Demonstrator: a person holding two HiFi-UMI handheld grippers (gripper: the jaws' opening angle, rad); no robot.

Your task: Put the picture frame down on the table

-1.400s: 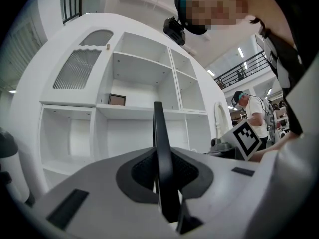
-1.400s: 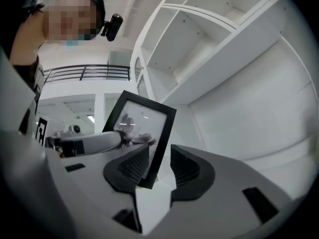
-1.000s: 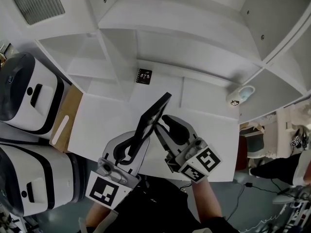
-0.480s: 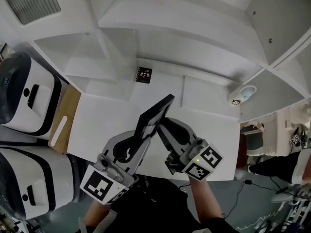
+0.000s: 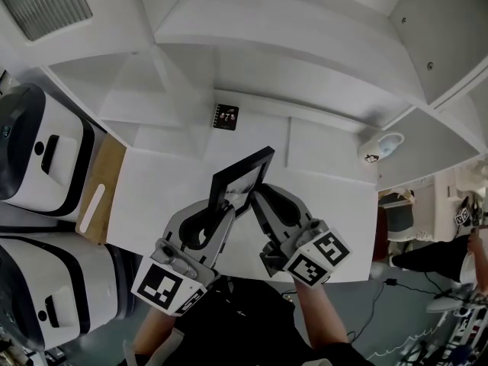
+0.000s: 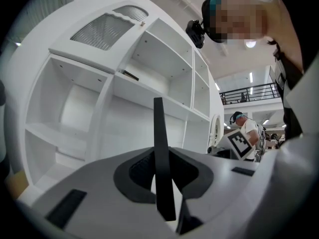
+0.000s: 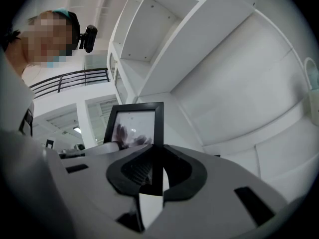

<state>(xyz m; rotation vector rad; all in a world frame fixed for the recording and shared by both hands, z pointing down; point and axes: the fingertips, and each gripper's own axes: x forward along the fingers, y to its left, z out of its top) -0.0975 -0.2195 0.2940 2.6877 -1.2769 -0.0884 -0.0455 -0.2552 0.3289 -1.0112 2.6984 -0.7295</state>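
Note:
A black picture frame [image 5: 242,178] hangs tilted above the white table [image 5: 152,193], held between both grippers. My left gripper [image 5: 226,209] is shut on its lower left edge, and my right gripper [image 5: 256,198] is shut on its lower right edge. In the left gripper view the picture frame [image 6: 160,148] shows edge-on as a thin dark bar between the closed jaws of the left gripper [image 6: 163,185]. In the right gripper view the picture frame [image 7: 133,126] shows its pale picture, with the right gripper [image 7: 154,176] clamped on the frame's right side.
A white shelf unit [image 5: 252,67] stands behind the table. A small dark card [image 5: 226,118] lies in a low shelf bay and a pale mug [image 5: 379,148] sits at the right. Two white-and-black appliances [image 5: 42,147] and a wooden board [image 5: 103,185] are left of the table.
The frame has turned from nearly edge-on to show its face in the head view. Both grippers have stayed shut on it and shifted slightly.

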